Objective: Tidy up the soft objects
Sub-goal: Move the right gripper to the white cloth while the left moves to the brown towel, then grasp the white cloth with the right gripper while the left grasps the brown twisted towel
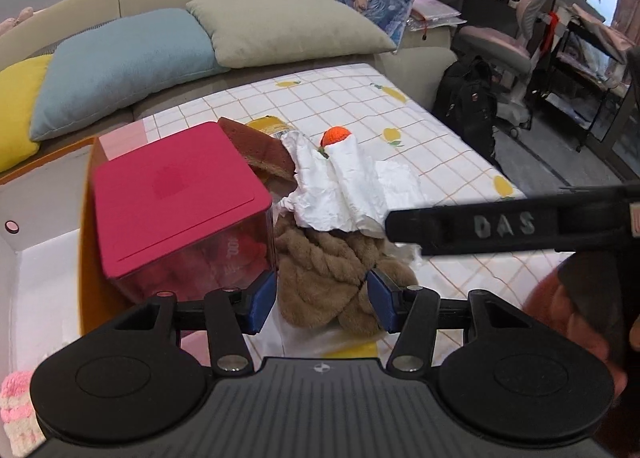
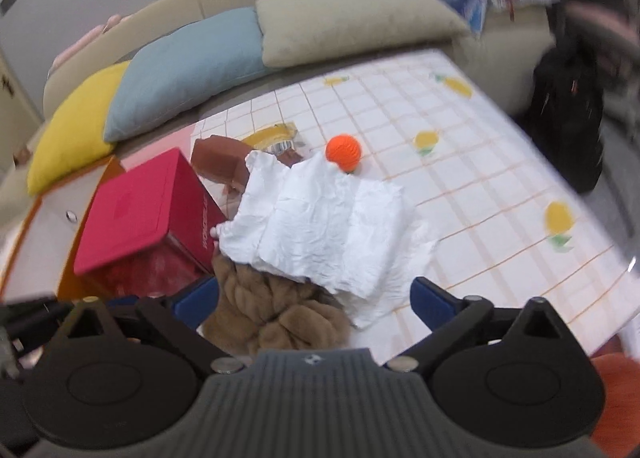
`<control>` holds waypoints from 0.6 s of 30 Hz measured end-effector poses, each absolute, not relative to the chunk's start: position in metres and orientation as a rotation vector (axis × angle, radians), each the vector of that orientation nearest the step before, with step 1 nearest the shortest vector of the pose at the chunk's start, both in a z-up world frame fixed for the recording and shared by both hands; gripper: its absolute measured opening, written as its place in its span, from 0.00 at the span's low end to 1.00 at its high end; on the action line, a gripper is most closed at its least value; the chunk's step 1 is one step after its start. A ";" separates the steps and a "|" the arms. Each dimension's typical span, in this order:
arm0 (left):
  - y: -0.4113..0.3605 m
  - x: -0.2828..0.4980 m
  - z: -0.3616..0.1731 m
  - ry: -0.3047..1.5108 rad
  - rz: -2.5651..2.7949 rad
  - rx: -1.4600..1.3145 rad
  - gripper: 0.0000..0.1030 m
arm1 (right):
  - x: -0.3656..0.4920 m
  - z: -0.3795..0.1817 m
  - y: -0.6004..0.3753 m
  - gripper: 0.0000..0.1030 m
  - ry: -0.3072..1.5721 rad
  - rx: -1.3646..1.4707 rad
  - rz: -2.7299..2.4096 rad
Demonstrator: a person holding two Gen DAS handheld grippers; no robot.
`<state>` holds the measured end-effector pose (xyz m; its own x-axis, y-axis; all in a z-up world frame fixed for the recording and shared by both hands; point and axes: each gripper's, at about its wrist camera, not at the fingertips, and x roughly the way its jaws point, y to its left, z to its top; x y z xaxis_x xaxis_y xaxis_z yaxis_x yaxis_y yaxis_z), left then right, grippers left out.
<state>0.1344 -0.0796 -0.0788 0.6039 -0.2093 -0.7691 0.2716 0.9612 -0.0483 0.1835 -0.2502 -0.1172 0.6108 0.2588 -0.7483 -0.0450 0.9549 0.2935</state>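
Note:
A brown plush cloth (image 1: 324,278) lies bunched on the checked tablecloth (image 1: 400,117), and my left gripper (image 1: 322,304) has its blue pads pressed against its two sides. Draped over its far part is a crumpled white cloth (image 1: 340,185), also in the right wrist view (image 2: 320,225). My right gripper (image 2: 316,298) hovers wide open above the brown plush cloth (image 2: 276,318) and the white cloth's near edge, its pads touching neither. One of its black fingers (image 1: 480,225) crosses the left wrist view. An orange ball (image 2: 343,147) rests just beyond the white cloth.
A red-lidded clear box (image 1: 172,197) stands close on the left, a brown sponge block (image 1: 260,149) and a yellow packet (image 1: 268,123) behind it. A white bin with an orange rim (image 1: 40,258) lies further left, a pink knitted piece (image 1: 16,410) beside it. Sofa cushions (image 1: 120,61) line the back.

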 end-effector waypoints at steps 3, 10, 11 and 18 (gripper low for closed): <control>-0.083 0.145 -0.086 0.902 -0.268 0.070 0.61 | 0.205 -0.134 -0.254 0.97 0.917 0.374 0.156; -0.084 0.159 -0.094 0.945 -0.259 0.038 0.61 | 0.248 -0.168 -0.266 0.97 1.006 0.616 0.126; -0.084 0.160 -0.096 0.950 -0.258 0.033 0.61 | 0.251 -0.170 -0.264 0.97 1.004 0.616 0.130; -0.084 0.169 -0.102 0.978 -0.255 0.012 0.61 | 0.252 -0.173 -0.254 0.46 0.996 0.510 0.171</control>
<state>0.1689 -0.0840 -0.1020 0.5308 -0.2085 -0.8214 0.2196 0.9700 -0.1043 0.2521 -0.2537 -0.1725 0.5419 0.3646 -0.7572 0.0914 0.8701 0.4844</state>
